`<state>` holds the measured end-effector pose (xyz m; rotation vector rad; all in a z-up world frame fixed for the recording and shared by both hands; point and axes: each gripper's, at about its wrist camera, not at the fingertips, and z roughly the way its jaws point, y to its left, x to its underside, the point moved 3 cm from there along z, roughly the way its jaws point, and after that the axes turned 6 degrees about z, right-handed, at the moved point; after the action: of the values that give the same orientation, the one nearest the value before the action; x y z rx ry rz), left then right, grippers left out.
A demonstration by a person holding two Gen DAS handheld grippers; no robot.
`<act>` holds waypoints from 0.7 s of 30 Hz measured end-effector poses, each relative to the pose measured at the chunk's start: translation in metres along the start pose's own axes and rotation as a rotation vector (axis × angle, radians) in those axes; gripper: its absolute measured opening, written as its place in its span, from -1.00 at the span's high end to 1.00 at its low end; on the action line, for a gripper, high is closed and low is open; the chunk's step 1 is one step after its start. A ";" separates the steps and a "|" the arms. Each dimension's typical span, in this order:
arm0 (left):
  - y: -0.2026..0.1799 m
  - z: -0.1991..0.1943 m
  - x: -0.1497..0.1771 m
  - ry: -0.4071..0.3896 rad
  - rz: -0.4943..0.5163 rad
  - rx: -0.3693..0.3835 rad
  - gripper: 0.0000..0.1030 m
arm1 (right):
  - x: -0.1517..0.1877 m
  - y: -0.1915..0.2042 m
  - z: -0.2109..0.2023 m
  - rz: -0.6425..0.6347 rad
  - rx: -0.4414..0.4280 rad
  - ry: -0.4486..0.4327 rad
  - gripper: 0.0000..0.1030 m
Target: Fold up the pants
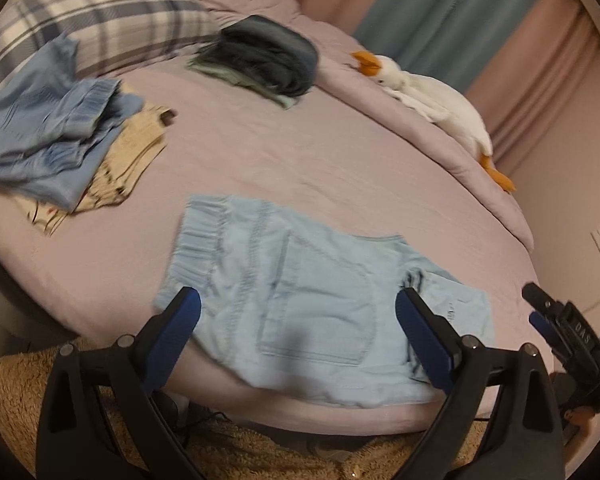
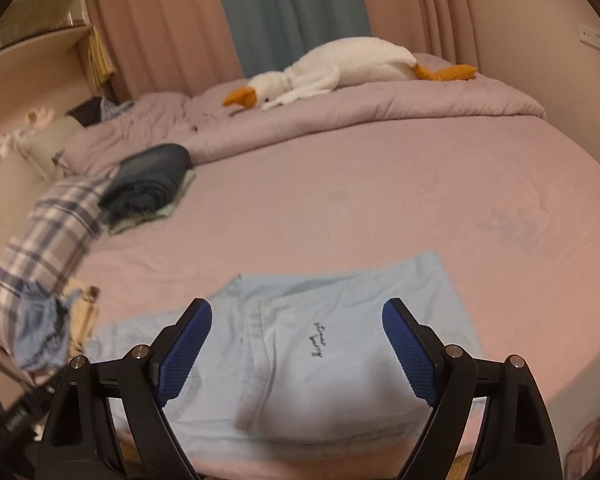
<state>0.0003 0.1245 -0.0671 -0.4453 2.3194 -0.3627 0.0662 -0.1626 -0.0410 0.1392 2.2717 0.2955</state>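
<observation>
- Two tools in view. Left tool (image 1: 298, 306): fingers spread wide, nothing between them, hovering over the near bed edge. Right tool (image 2: 297, 318): likewise spread wide and holding nothing.
- Each tool: black frame, blue textured pads (image 2: 188, 350).
- One pair of pale blue denim pants (image 1: 300, 300), folded into a compact shape, lying flat at the near edge of the bed (image 1: 300, 152). Gathered elastic waistband toward the left, patch pocket stitched on top; small dark script lettering shows in the right wrist view.
- One loose pile at the left: crumpled mid-blue garment (image 1: 48, 132) on top of a cream printed cloth (image 1: 132, 160).
- One stack farther back: dark folded denim (image 1: 268, 56) resting on a pale green piece.
- One plaid pillow (image 1: 112, 16), blue-grey on white.
- One white plush goose (image 2: 340, 66), orange beak and feet, lying on the bunched duvet (image 2: 380, 108).
- Bed sheet: mauve-pink, lightly creased.
- Room: pink and teal curtains (image 2: 260, 12) behind the bed; tan shaggy rug (image 1: 16, 384) below the near edge.
</observation>
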 end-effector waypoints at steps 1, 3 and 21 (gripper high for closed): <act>0.003 0.001 0.001 0.004 -0.008 -0.007 -0.92 | 0.002 -0.001 0.003 0.000 0.003 0.008 -0.69; 0.008 0.004 0.005 0.009 -0.021 -0.025 -0.92 | 0.006 -0.002 0.008 0.001 0.004 0.033 -0.69; 0.046 0.041 0.034 0.094 -0.114 -0.133 -0.92 | 0.029 -0.016 0.036 -0.022 0.032 0.140 -0.69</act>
<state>-0.0030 0.1463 -0.1337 -0.6402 2.4249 -0.2904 0.0744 -0.1663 -0.0888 0.1127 2.4159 0.2646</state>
